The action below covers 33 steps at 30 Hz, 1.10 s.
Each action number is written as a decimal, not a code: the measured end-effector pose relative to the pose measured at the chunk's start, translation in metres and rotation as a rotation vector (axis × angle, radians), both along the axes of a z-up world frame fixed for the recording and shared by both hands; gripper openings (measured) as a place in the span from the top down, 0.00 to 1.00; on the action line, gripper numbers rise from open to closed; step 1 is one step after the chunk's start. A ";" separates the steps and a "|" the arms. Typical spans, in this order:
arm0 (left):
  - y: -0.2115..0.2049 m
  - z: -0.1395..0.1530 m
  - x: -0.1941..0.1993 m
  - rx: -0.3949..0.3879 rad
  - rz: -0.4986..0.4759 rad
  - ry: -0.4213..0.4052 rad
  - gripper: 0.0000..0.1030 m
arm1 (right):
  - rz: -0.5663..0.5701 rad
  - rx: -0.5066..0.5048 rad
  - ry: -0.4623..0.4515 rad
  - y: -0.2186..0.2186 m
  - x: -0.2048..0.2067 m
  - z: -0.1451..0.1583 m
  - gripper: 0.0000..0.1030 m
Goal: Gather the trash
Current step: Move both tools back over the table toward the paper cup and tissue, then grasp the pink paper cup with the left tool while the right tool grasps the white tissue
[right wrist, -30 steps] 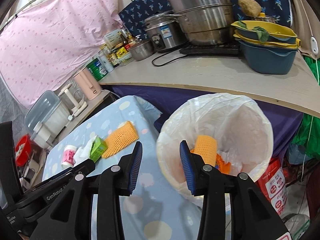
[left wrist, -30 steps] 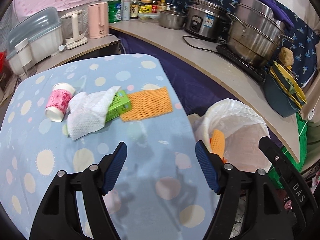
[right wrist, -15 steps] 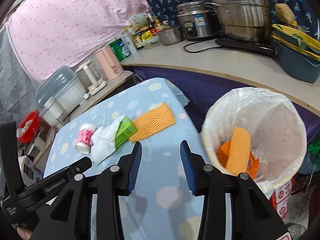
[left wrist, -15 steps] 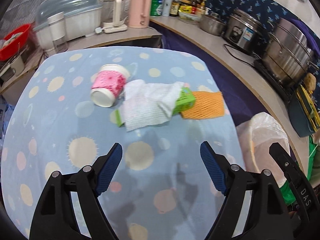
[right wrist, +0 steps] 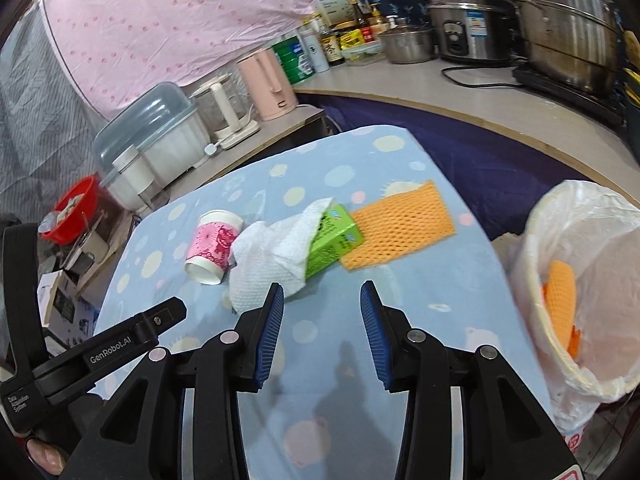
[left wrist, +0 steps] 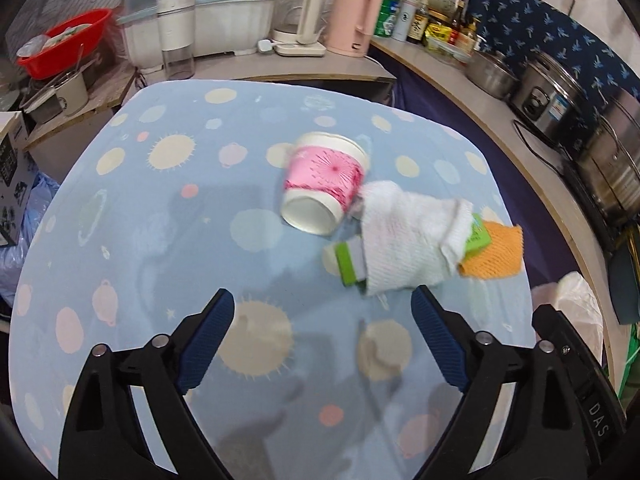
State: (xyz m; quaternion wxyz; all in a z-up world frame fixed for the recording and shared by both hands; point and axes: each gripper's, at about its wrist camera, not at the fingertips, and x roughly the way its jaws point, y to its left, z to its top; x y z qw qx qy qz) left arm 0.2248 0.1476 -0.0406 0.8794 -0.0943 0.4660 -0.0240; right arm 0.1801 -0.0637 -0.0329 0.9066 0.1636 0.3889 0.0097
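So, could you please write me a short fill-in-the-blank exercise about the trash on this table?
1. The paper cup lies on its ____.
2. The white tissue is draped over the ____ carton.
3. The foam net on the table is ____ in colour.
4. The bin already holds another orange ____.

Missing words: side; green; orange; net

Paper cup (left wrist: 323, 186), orange foam netting (left wrist: 496, 252)
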 end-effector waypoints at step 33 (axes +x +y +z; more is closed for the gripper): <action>-0.005 -0.059 0.116 0.017 -0.025 0.110 0.41 | 0.023 -0.012 0.082 0.027 0.098 -0.052 0.85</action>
